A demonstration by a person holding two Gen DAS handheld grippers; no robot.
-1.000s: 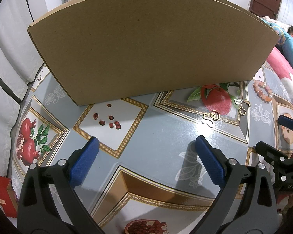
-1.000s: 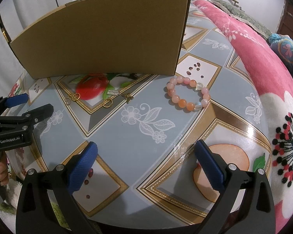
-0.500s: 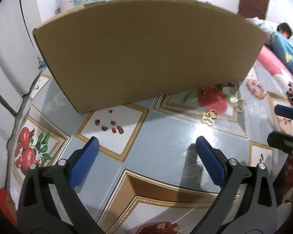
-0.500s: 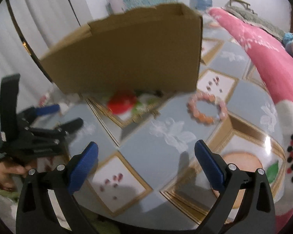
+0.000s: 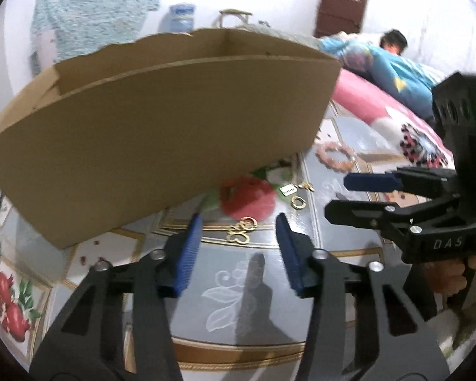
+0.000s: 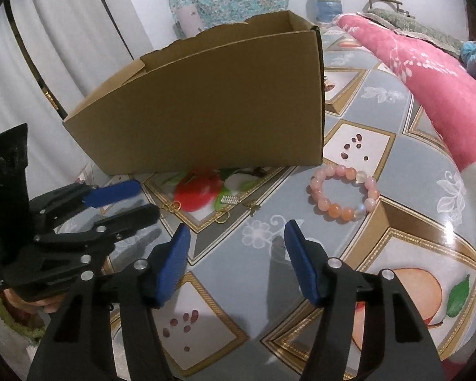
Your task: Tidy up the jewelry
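Cardboard box (image 6: 206, 104) stands on the patterned tablecloth (image 6: 396, 146), jewelry lying loose before it.

From left, we see our left gripper (image 5: 239, 247) with jaws apart over a gold clasp (image 5: 241, 231), perhaps two linked rings; then gold charms (image 6: 223, 219), our right gripper (image 6: 236, 254) likewise parted and empty, and the pink bead bracelet (image 6: 344, 192) near the box's right corner.

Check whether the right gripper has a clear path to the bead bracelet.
Probably yes: the right gripper is open and empty, and the bead bracelet lies on bare tablecloth just ahead, beside the cardboard box.
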